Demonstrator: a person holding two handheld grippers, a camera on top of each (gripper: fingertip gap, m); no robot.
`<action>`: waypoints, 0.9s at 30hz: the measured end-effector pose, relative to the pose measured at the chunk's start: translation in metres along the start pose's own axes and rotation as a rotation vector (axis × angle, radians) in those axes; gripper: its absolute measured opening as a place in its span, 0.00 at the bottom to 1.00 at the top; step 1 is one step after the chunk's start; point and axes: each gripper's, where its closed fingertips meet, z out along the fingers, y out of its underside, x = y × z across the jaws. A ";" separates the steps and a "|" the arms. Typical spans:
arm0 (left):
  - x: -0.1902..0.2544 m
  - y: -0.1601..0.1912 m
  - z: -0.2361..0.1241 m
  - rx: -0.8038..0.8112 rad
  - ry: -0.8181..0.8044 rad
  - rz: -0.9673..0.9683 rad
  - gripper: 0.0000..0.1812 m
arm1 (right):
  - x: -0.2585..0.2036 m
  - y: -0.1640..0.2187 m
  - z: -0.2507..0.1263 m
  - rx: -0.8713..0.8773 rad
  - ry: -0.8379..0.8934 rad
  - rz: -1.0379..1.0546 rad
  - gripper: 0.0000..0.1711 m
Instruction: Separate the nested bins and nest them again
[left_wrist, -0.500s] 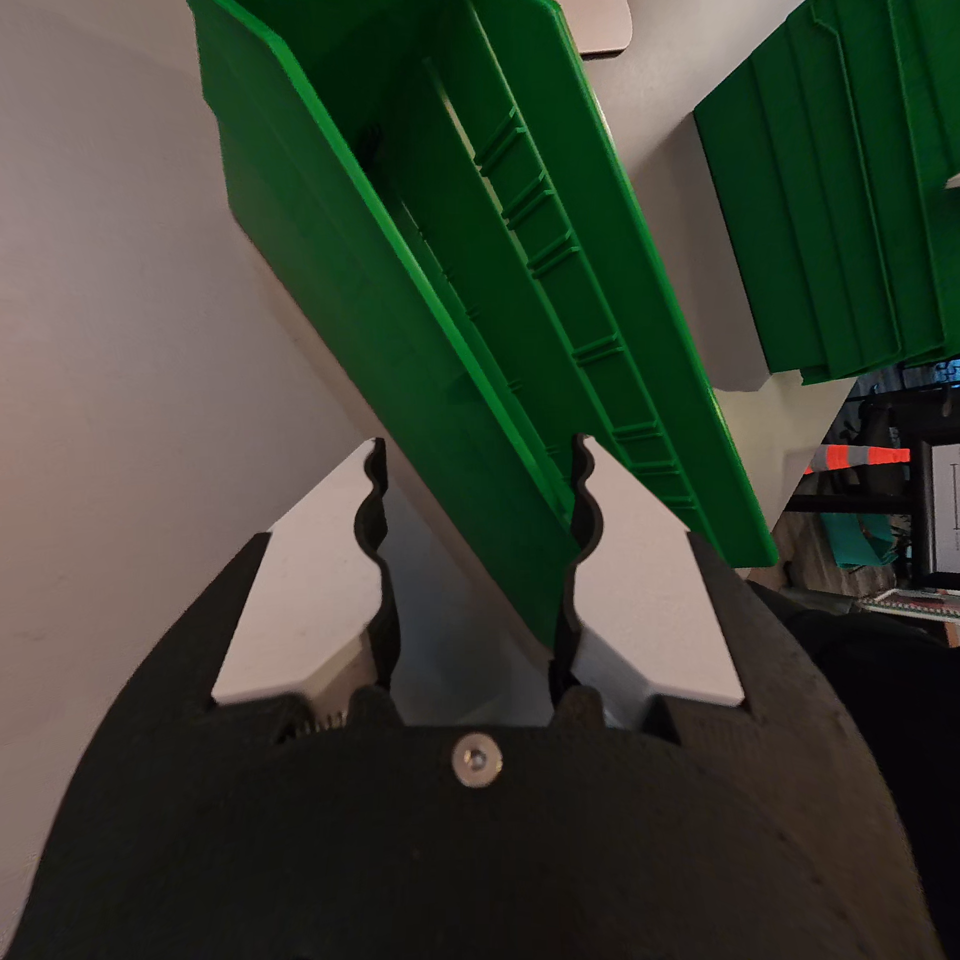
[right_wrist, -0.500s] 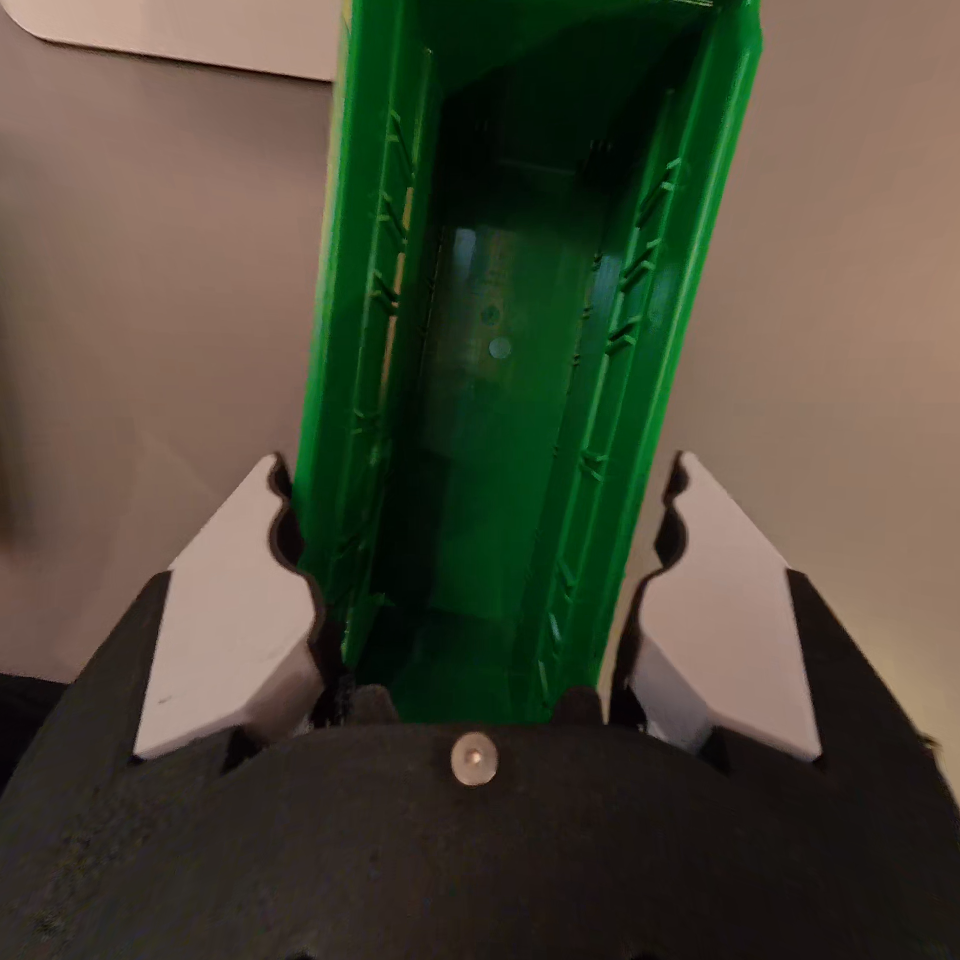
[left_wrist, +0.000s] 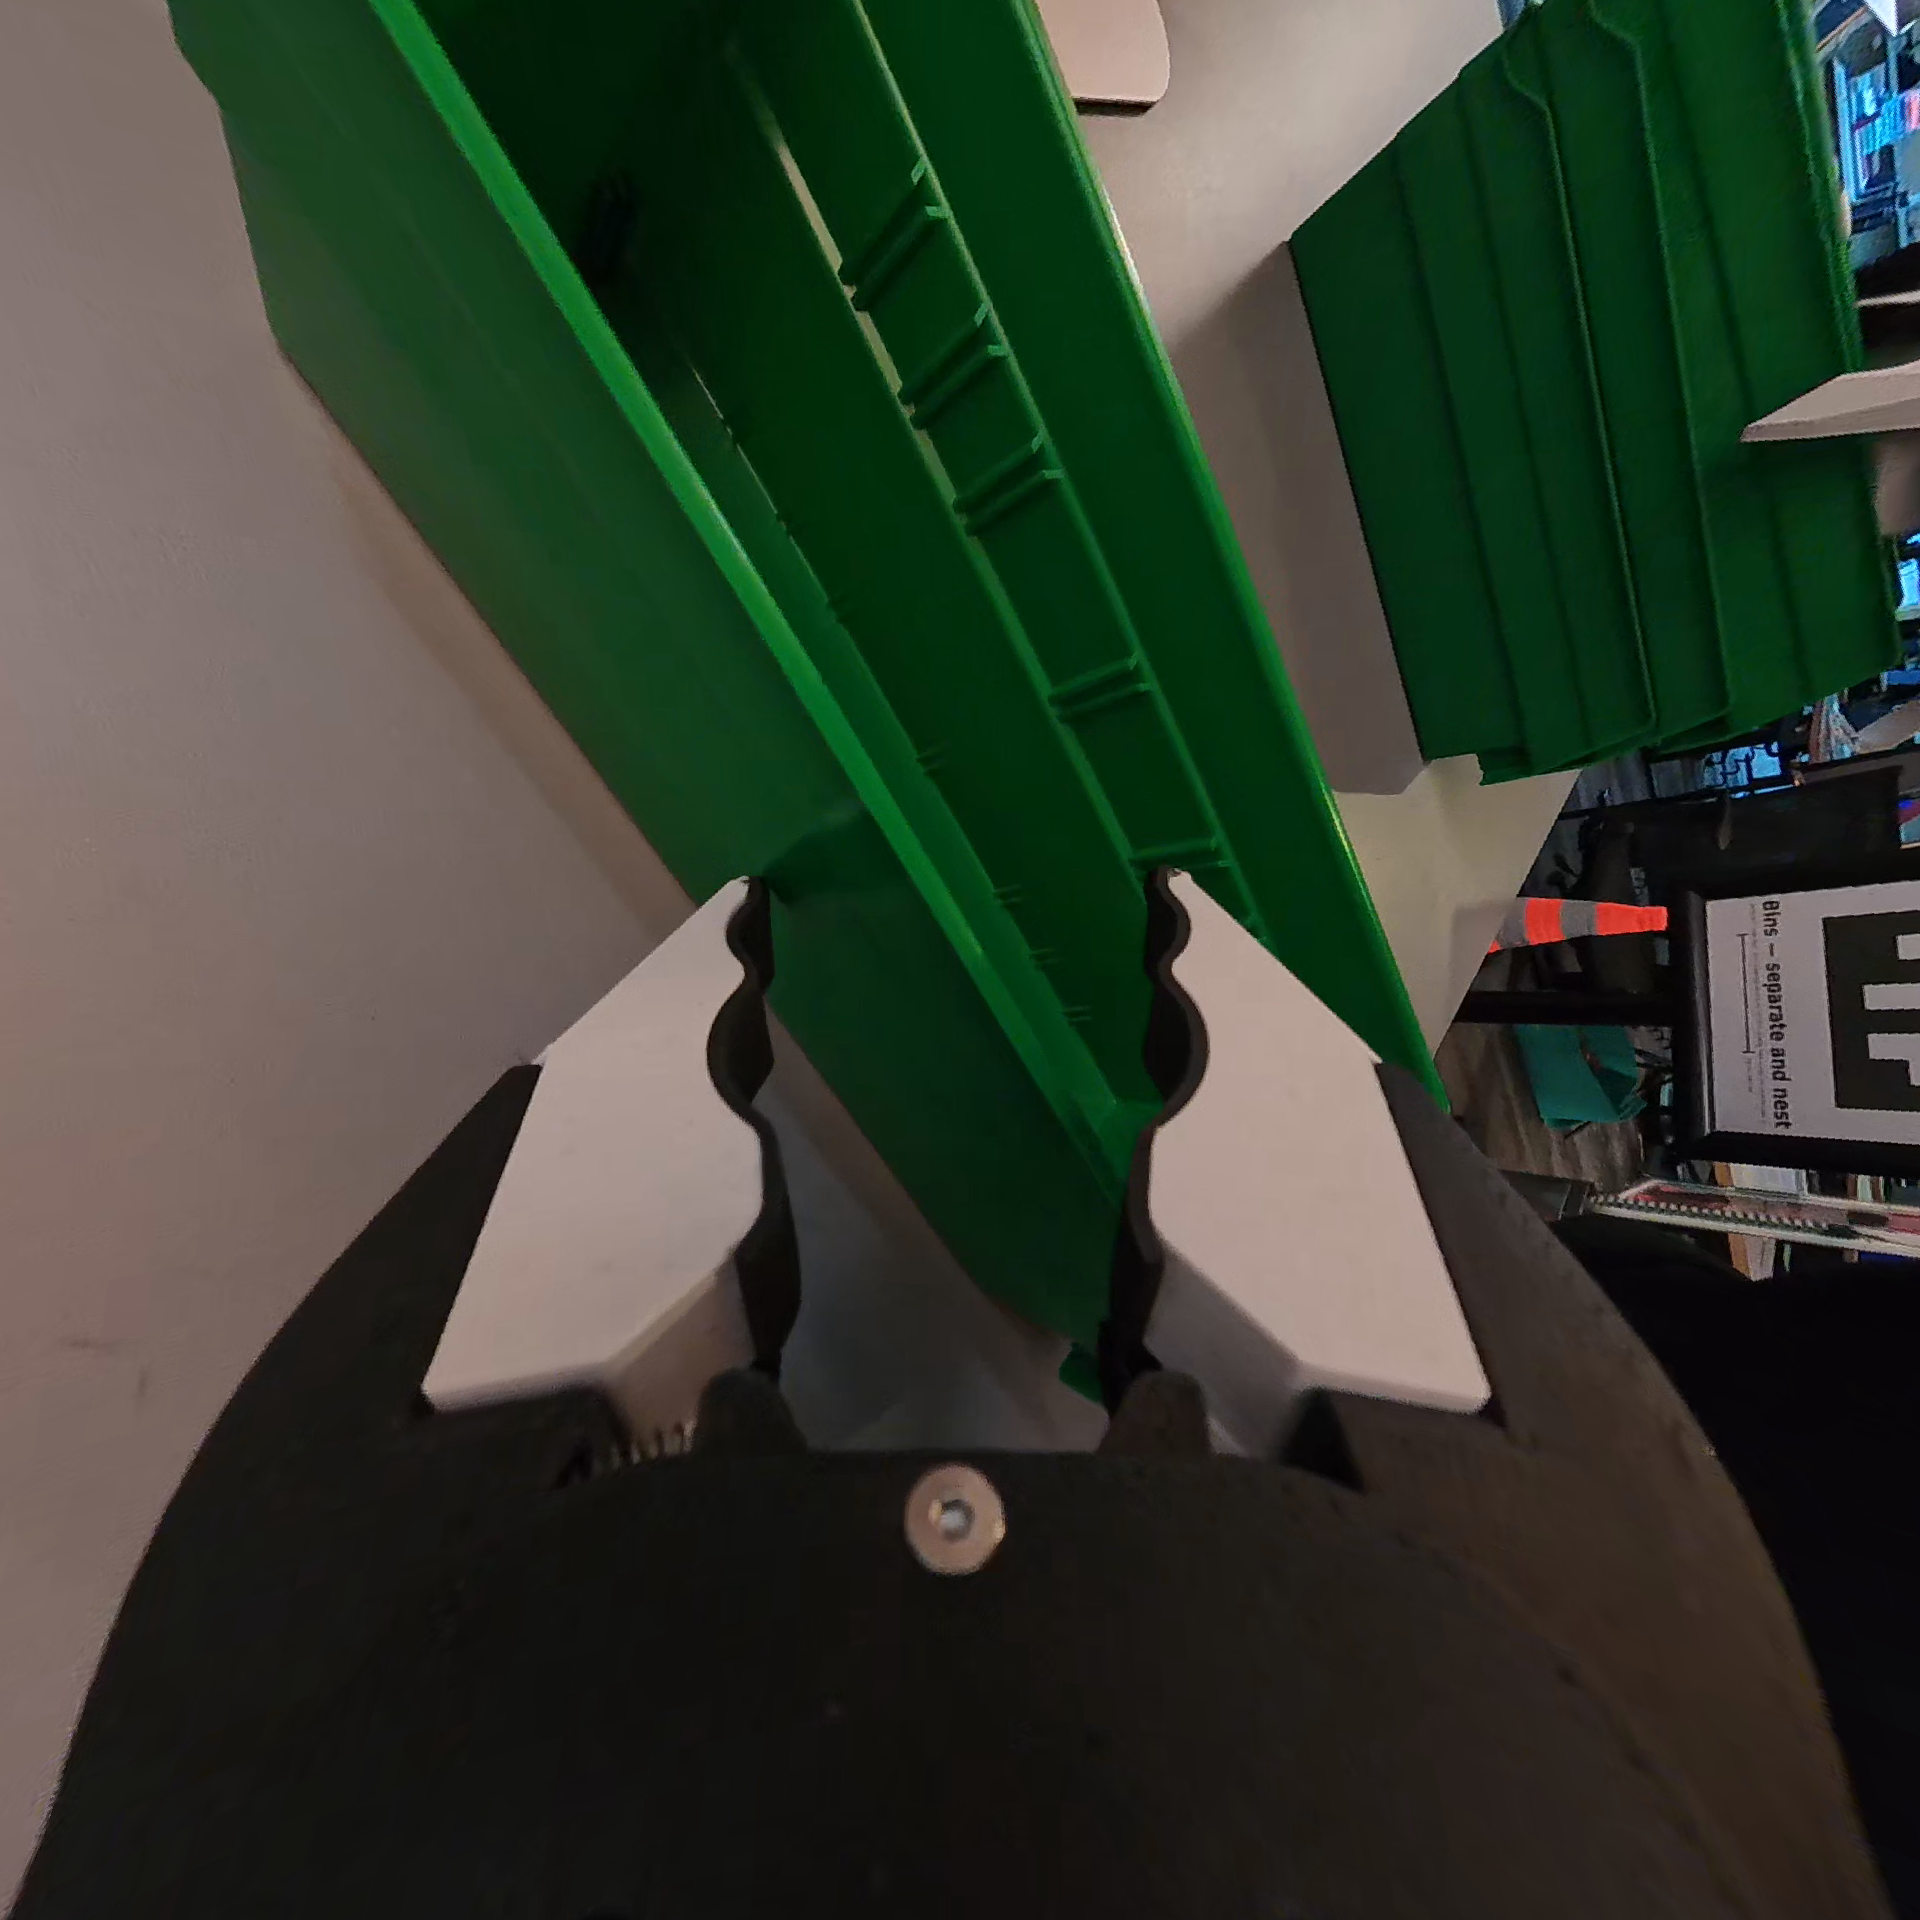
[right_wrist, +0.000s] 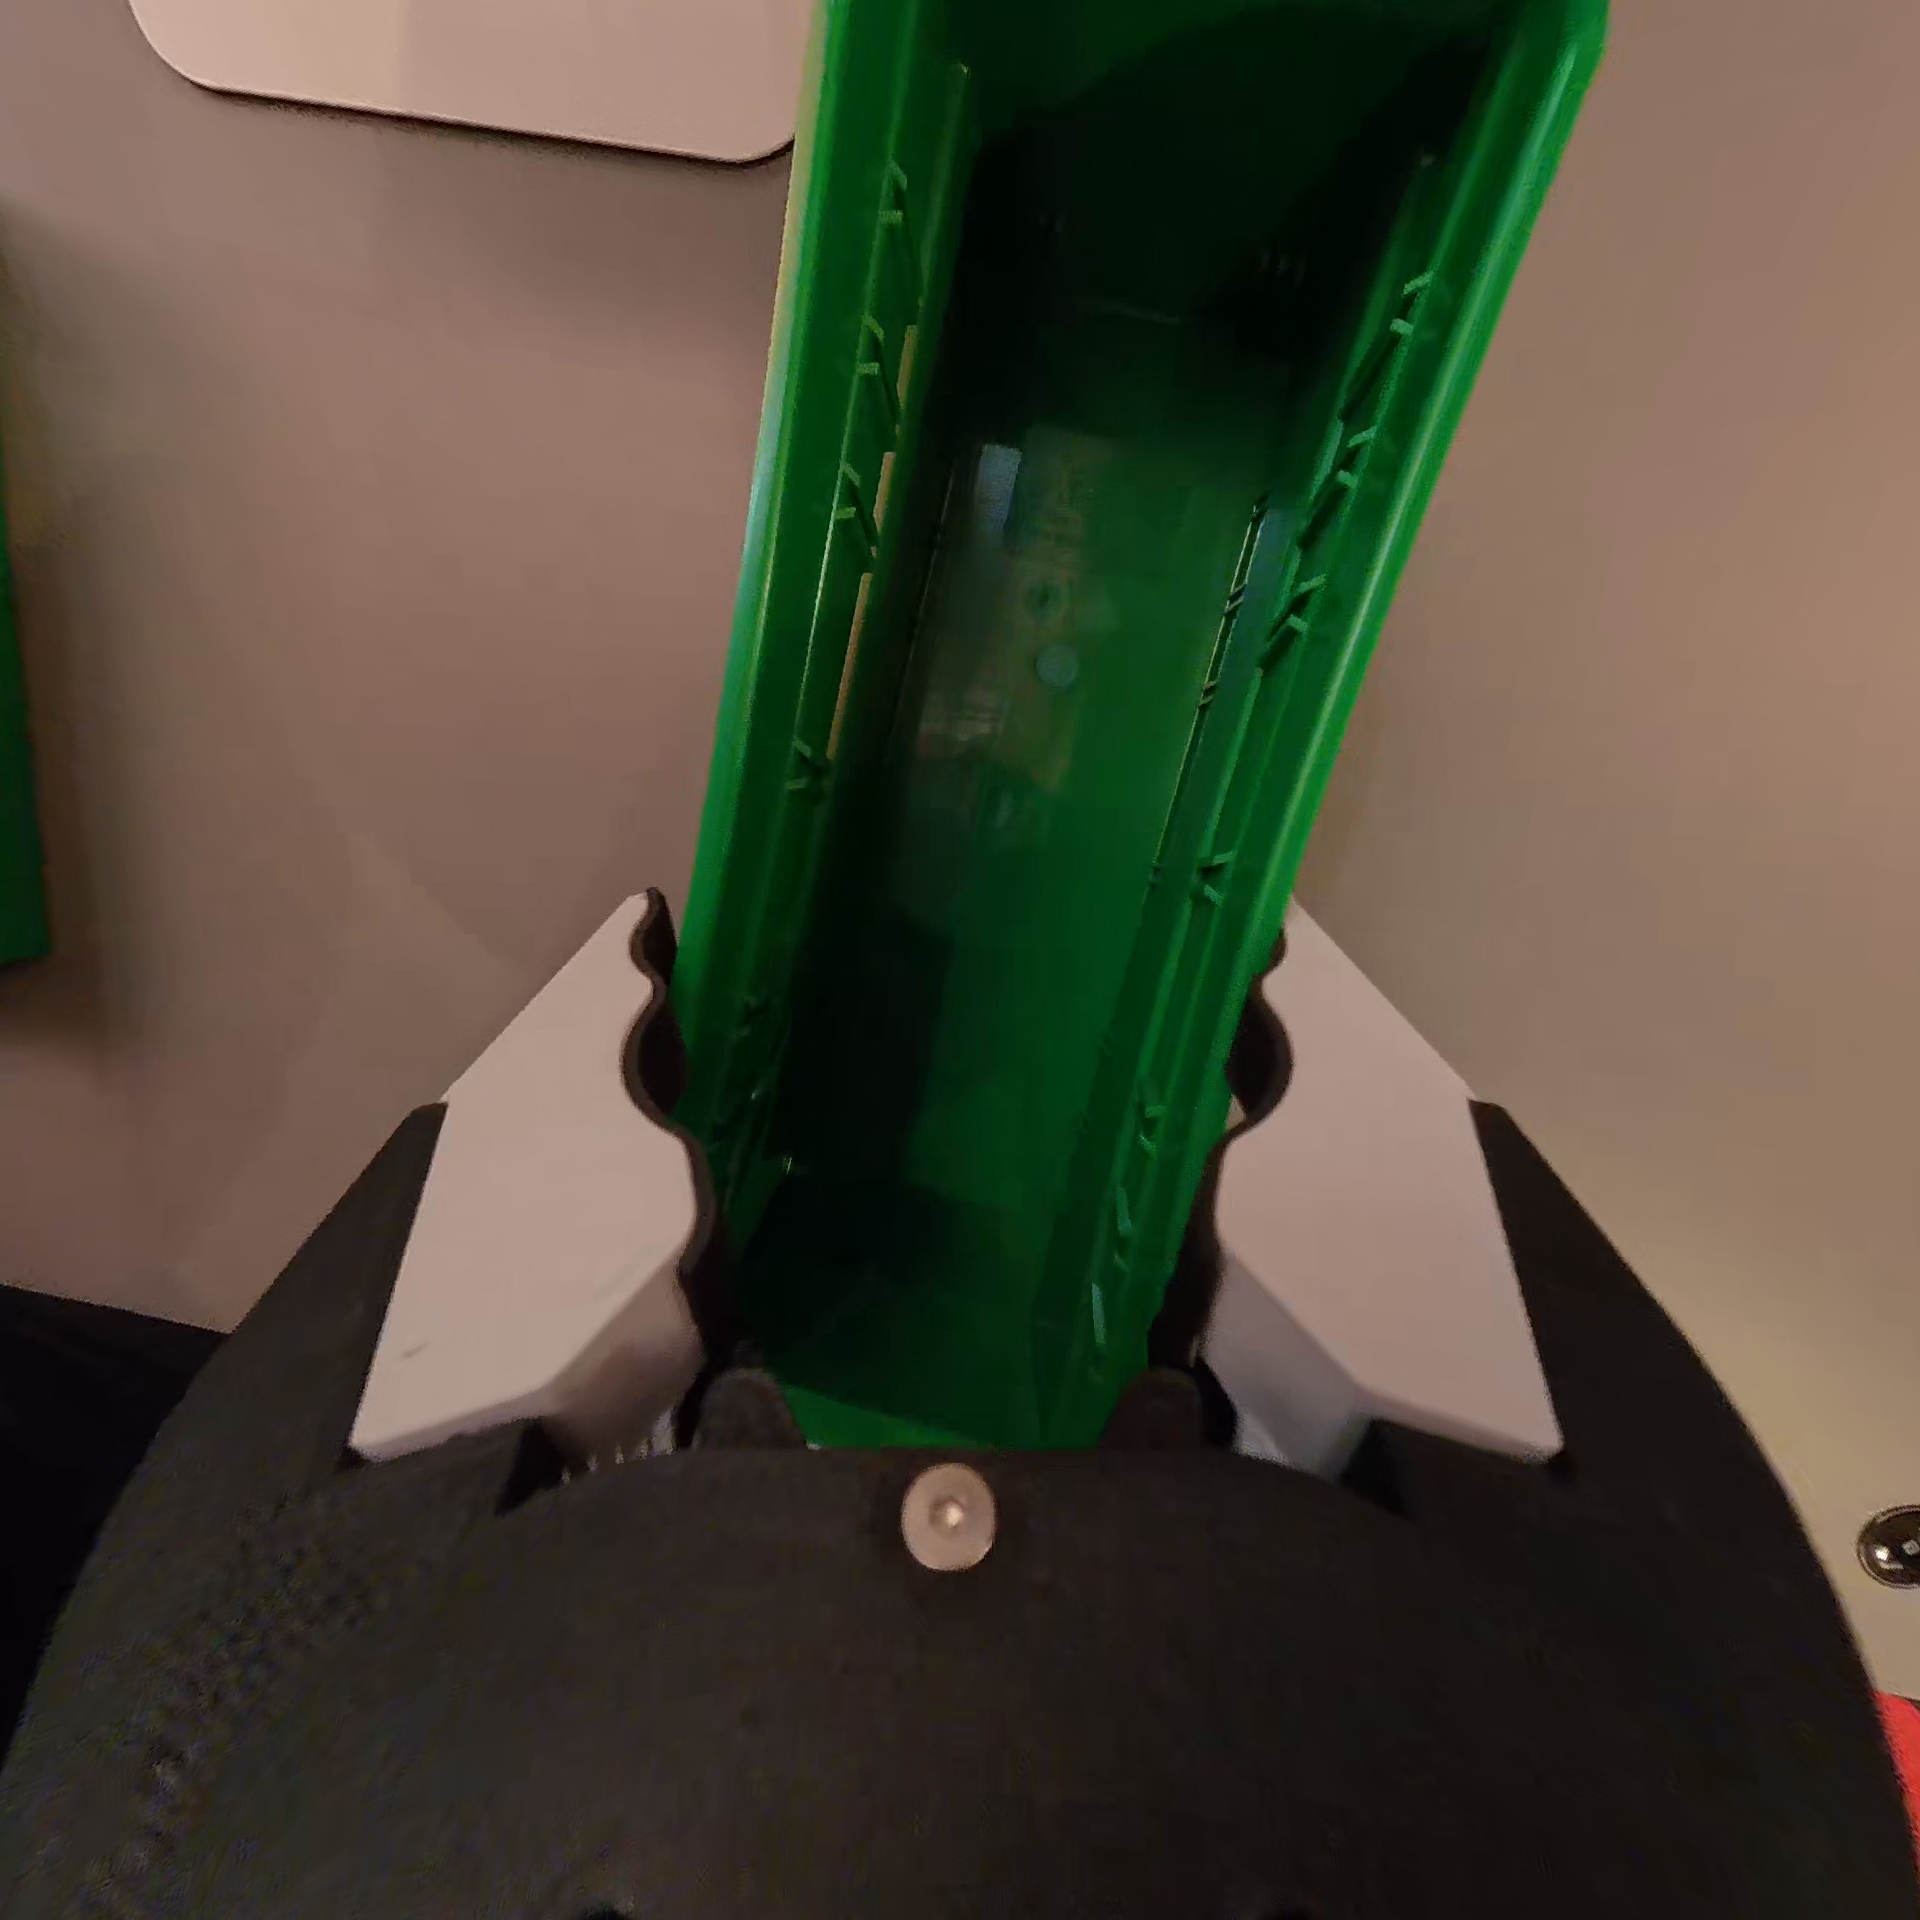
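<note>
Your right claw (right_wrist: 961, 1122) straddles the near end of the long, narrow green plastic bin (right_wrist: 1049, 727), clenched across both side walls; its long axis runs straight ahead. Your left claw (left_wrist: 956, 1122), spread, has one bin wall between its fingers

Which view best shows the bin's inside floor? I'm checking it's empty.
The right wrist view: it looks straight down the green bin to its bare floor. The left wrist view shows that bin obliquely, mostly walls and ribs, floor hidden.
</note>
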 end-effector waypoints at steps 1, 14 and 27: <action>0.000 0.000 0.000 -0.004 -0.002 0.004 0.39 | -0.001 -0.001 -0.002 0.007 0.001 0.002 0.61; 0.000 0.001 0.000 -0.004 -0.010 0.008 0.39 | 0.004 0.001 0.007 0.108 0.056 0.022 0.67; 0.016 0.000 0.009 0.034 0.053 -0.082 0.41 | -0.008 -0.024 -0.019 0.086 0.110 -0.089 0.79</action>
